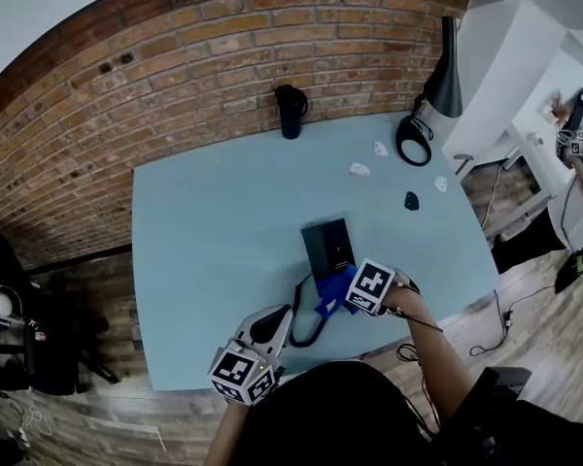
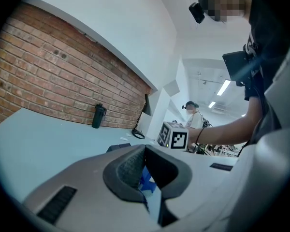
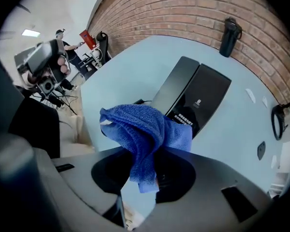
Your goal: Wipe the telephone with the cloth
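A pale blue desk [image 1: 214, 231] is seen set against a brick wall [image 1: 175, 76], with wood floor [image 1: 87, 289] showing along its left and near edges. At the far side a black bottle [image 1: 291, 112] is stood upright close to the wall, and a lamp [image 1: 445, 71] is placed at the far right corner with a coil of cable [image 1: 413, 141] beside it. A few white scraps [image 1: 360, 170] are scattered right of the middle.

The telephone [image 1: 328, 246], black, is laid flat near the near edge, right of centre, and its cord [image 1: 306, 323] is looped toward the person. The blue cloth [image 3: 140, 129] is pinched in the right tool [image 3: 147, 170] and held bunched just short of the telephone's near end. Whether the two touch cannot be told.

The left tool [image 2: 144, 175] is held over the near edge, jaws drawn to a slit with nothing gripped. Only the cloth is glimpsed beyond them.

A broad bare stretch of desk is left open to the left of the telephone and behind it.
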`<state>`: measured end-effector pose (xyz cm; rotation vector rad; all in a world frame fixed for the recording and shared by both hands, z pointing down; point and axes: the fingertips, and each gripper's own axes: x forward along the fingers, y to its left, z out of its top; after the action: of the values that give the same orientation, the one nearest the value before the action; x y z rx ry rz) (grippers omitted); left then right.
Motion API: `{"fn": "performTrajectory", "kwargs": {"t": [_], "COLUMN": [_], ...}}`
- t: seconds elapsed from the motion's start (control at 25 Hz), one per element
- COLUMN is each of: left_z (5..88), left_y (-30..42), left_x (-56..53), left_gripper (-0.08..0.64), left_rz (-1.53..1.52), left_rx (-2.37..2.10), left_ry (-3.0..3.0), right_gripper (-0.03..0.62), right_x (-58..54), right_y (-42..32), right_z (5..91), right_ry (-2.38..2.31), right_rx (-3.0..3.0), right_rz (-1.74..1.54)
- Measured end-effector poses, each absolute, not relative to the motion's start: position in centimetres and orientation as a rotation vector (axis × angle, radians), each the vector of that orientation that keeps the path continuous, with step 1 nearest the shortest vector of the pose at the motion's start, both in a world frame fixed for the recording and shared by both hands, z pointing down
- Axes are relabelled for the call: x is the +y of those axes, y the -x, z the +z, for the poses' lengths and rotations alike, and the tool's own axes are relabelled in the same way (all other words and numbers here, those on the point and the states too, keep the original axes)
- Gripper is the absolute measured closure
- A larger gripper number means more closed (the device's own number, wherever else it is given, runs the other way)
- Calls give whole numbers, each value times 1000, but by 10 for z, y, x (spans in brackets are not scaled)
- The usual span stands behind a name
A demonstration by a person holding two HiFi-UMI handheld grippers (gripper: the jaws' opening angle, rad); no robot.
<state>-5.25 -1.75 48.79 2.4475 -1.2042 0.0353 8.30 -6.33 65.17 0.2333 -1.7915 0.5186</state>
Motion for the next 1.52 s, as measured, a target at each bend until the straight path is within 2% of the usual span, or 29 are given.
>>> {"fn": "performTrajectory", "kwargs": {"t": [0.24, 0.52, 0.6, 0.84, 1.52], "left_z": [490, 490, 491, 494, 507], "left_y": [70, 80, 82, 84, 62], "left_x": [-17, -20, -21, -23, -28], "left_gripper": [546, 546, 546, 546, 546], "left_rz": [27, 17, 20, 36, 76], "left_rx": [-1253, -1288, -1290, -1297, -1215], "left_ry": [-2417, -2396, -2390, -2373, -2381], "right_gripper": [465, 463, 463, 465, 468], "right_x": [-124, -234, -242, -216, -216], "right_y": [-85, -44, -40, -28, -27], "right_z": [590, 507, 516, 612, 619], "right_ry": [-311, -820, -883, -751, -782], "right_rx": [-1772, -2090, -2088, -2035, -1987], "right_rz": [446, -22, -85, 31, 141]}}
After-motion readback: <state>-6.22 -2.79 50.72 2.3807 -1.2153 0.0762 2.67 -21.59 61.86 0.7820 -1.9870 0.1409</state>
